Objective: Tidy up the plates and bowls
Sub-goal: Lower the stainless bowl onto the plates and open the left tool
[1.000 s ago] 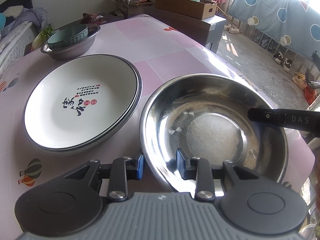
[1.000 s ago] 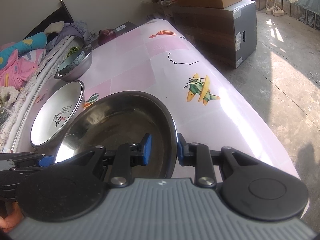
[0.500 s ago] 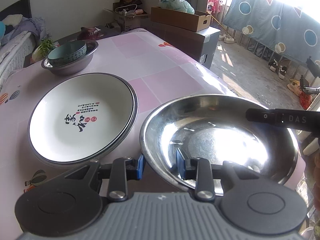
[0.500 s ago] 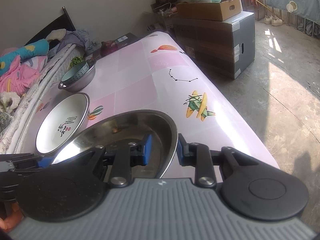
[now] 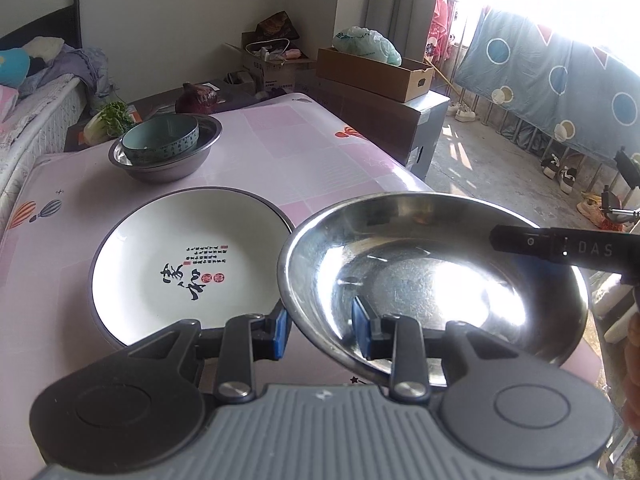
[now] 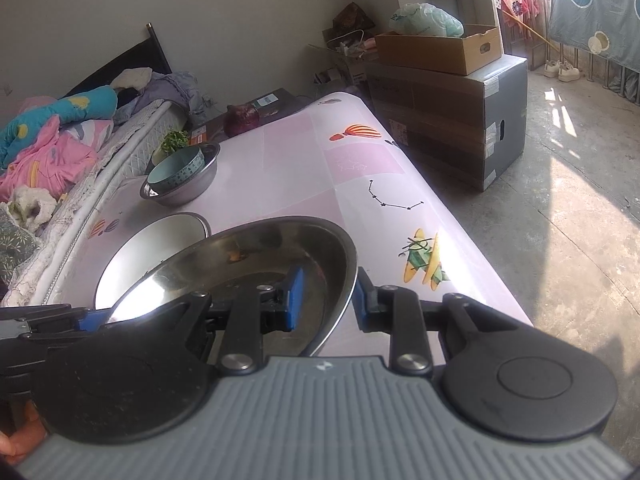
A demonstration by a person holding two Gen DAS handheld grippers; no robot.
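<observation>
A wide steel basin [image 5: 432, 280] hangs above the pink table, held at two rims. My left gripper [image 5: 320, 326] is shut on its near rim. My right gripper [image 6: 326, 298] is shut on the opposite rim of the basin [image 6: 256, 264]; its finger shows at the right in the left wrist view [image 5: 560, 246]. A white plate with black calligraphy [image 5: 188, 264] lies on the table left of the basin, also in the right wrist view [image 6: 148, 252]. A teal bowl [image 5: 160, 138] sits inside a steel bowl [image 5: 168, 162] at the far left.
The pink table [image 5: 304, 160] ends just right of the basin, with bare floor [image 6: 560, 200] beyond. Cardboard boxes [image 5: 376, 74] stand past the far corner. A bed with bedding [image 6: 52, 140] runs along the table's left side. Greens [image 5: 112, 116] lie behind the bowls.
Both grippers have lifted the steel basin off the table and raised it, staying shut on its rims. The plate and stacked bowls have not moved.
</observation>
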